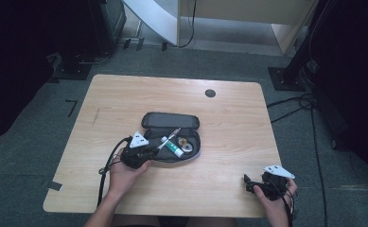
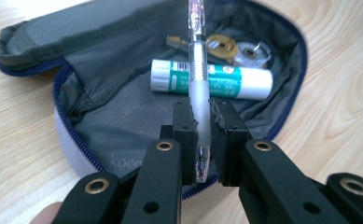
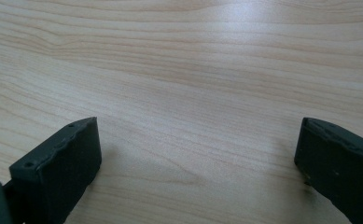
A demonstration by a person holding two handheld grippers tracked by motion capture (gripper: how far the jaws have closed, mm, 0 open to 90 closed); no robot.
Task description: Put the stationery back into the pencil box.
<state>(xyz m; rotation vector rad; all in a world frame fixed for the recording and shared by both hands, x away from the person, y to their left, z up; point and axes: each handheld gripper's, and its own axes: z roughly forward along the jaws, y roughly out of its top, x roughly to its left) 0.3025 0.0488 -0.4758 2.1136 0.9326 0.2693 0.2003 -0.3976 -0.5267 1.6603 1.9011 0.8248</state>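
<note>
Left tongs (image 2: 202, 135) gripping pen (image 2: 200, 93), pouch (image 2: 100, 126) printed "koco"

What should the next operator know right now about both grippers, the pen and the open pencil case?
Left gripper: shut on the clear plastic pen with frosted grip, held over the open grey fabric pencil case with blue zip.
Right gripper: open, empty, over bare light wooden table at the near right corner.
In the case: white-and-green glue stick, brass key, small round metal piece.
Done: case open, pen gripped.
Left: probably lay the pen inside or take it out; which one, I cannot tell.
</note>
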